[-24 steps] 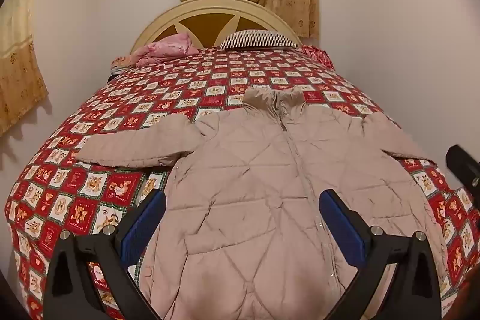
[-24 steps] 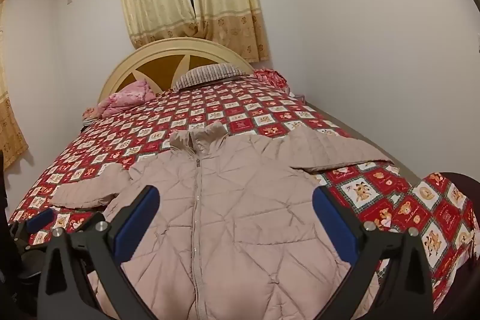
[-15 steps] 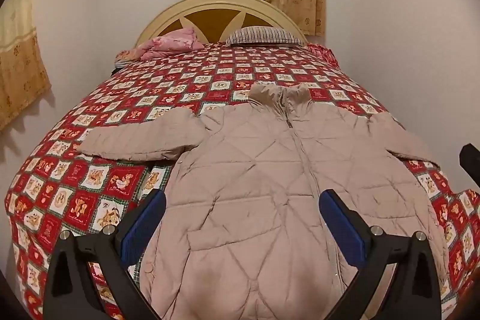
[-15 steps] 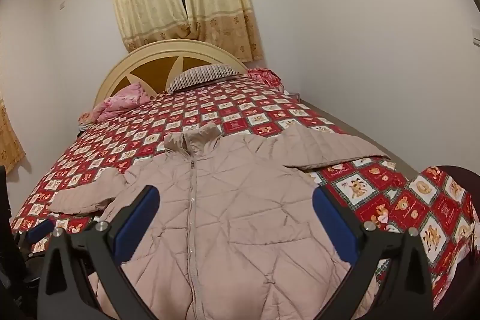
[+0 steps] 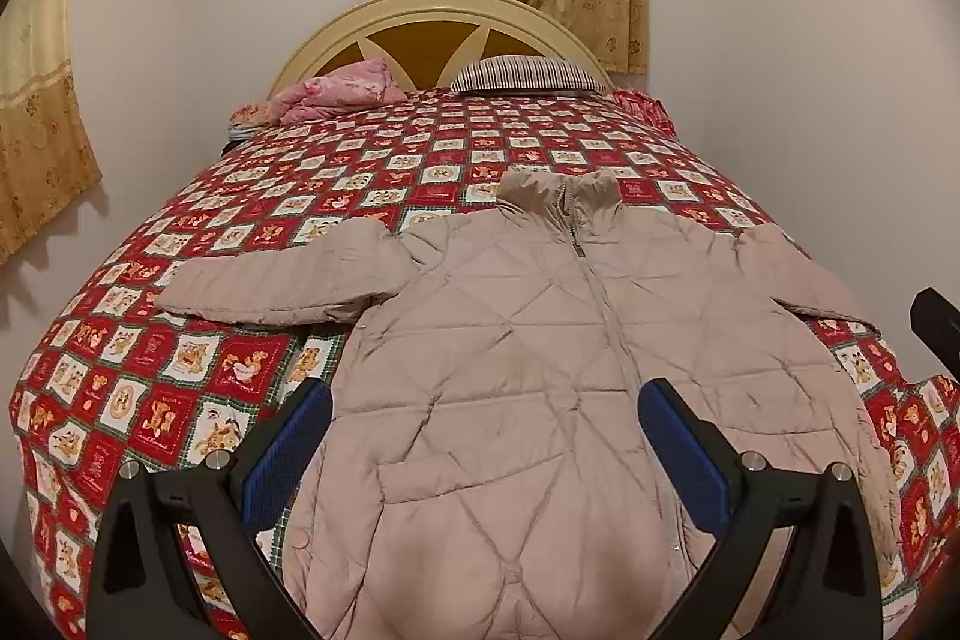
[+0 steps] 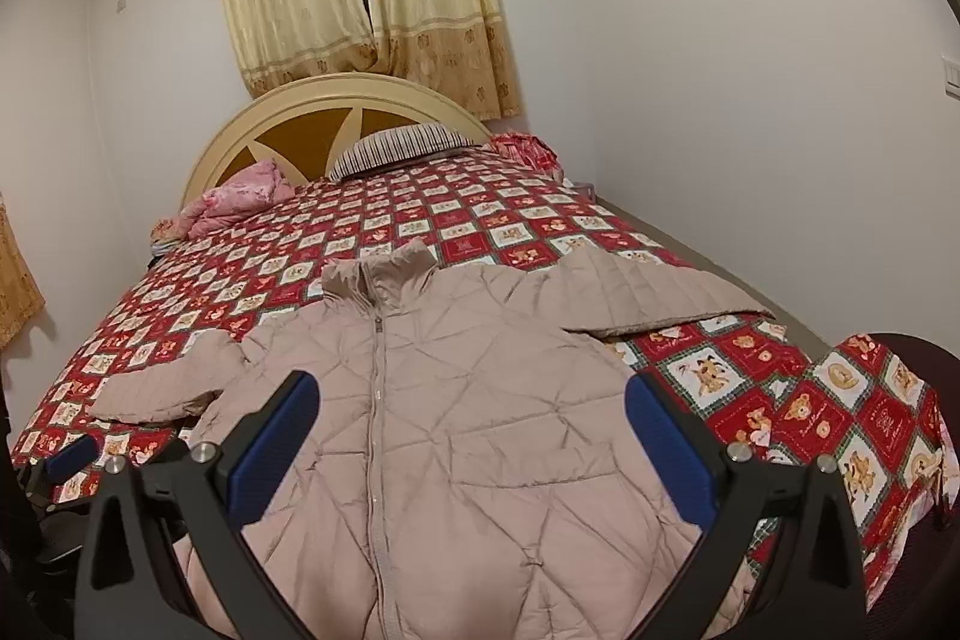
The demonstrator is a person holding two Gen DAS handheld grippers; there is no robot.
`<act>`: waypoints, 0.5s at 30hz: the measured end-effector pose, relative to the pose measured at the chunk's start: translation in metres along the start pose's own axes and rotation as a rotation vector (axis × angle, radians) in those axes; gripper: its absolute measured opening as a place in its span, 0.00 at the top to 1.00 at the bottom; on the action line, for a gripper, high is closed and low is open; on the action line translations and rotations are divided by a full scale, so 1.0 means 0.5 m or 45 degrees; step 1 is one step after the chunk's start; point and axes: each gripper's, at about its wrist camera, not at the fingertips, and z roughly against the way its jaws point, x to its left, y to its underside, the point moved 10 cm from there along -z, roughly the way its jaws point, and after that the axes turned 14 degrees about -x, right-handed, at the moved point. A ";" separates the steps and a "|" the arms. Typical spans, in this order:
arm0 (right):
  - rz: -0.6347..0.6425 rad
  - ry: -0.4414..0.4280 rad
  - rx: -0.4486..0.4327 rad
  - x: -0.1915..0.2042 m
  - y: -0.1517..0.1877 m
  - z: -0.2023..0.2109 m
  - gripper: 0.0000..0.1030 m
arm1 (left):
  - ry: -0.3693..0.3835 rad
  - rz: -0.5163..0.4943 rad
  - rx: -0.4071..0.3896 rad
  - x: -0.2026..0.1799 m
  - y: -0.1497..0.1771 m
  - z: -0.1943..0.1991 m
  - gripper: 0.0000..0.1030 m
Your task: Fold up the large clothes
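The jacket [image 5: 540, 388] lies flat and face up on the bed [image 5: 198, 358], zipped, its long axis running from the hem nearest the cameras up to the collar [image 5: 561, 190] toward the headboard [image 5: 441, 19]. Both sleeves stretch sideways: the left sleeve [image 5: 282, 280] across the quilt toward the left edge, the right sleeve [image 6: 654, 295] out toward the wall side. The left tool [image 5: 483, 448] hovers over the lower left half of the jacket, jaws wide apart and holding nothing; the right tool [image 6: 471, 436] hangs over the lower right half, likewise spread and empty. Neither touches the fabric. Each sleeve lies ahead and outward of its own tool, so the left one is nearer the left cuff and the right one nearer the right cuff, which likely suits a first fold of sleeves inward. The right sleeve ends close to the bed's edge, leaving little room there; the far quilt up to the striped pillow [image 5: 528, 75] and pink bundle [image 5: 336, 91] is open.
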 end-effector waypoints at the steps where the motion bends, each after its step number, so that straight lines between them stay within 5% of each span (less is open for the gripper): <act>1: 0.001 0.002 0.004 -0.002 0.003 -0.001 0.00 | 0.001 0.000 0.000 -0.001 -0.001 0.001 0.01; 15: 0.016 0.019 0.025 0.009 -0.002 -0.004 0.00 | -0.005 -0.014 -0.004 -0.005 -0.002 0.001 0.01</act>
